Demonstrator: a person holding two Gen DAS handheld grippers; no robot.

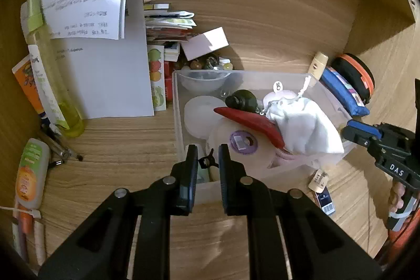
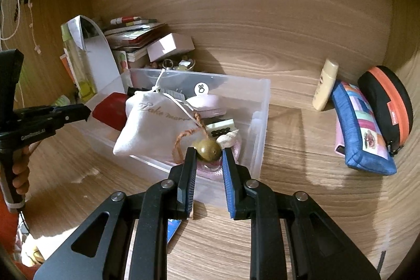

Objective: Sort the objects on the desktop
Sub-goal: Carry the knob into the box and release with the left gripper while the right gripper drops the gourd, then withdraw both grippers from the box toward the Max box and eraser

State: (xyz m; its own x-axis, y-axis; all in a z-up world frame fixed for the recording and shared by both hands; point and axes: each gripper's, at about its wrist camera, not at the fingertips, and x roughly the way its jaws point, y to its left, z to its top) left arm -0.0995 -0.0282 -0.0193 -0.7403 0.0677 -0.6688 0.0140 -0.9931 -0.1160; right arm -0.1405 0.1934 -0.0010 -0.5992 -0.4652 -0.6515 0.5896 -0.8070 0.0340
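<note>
Grippers first: our left gripper [image 1: 208, 162] has its jaws drawn as close as they go, and a small black clip-like piece [image 1: 207, 161] sits in the slot between the tips, though we cannot tell whether it is pinched or merely lies in the bin behind them. Our right gripper [image 2: 209, 158] hangs over the near corner of the clear plastic bin [image 2: 258, 106] with its jaws nearly together; the olive-brown bead charm [image 2: 208, 150] lies right at the tips, and we cannot tell whether the pads press on it or have let it go. The bin already carries a good share of the small things: a white drawstring pouch [image 2: 155, 120], a red case [image 1: 249, 123], a mahjong-style tile [image 2: 220, 128], a small shell [image 2: 227, 137], a purple-labelled round item [image 1: 242, 142] and pale lids. We judge the sort to be well under way but not done. On the wooden desk [image 2: 302, 148] outside the bin, a blue pencil pouch [image 2: 363, 138], an orange-and-black zip case [image 2: 388, 109], a cream tube [image 2: 325, 85], a yellow-green bottle [image 1: 50, 75], an orange tube [image 1: 31, 175], a tagged card [image 1: 321, 188], papers [image 1: 105, 64] and a stack of booklets [image 1: 168, 25] are left to place.
</note>
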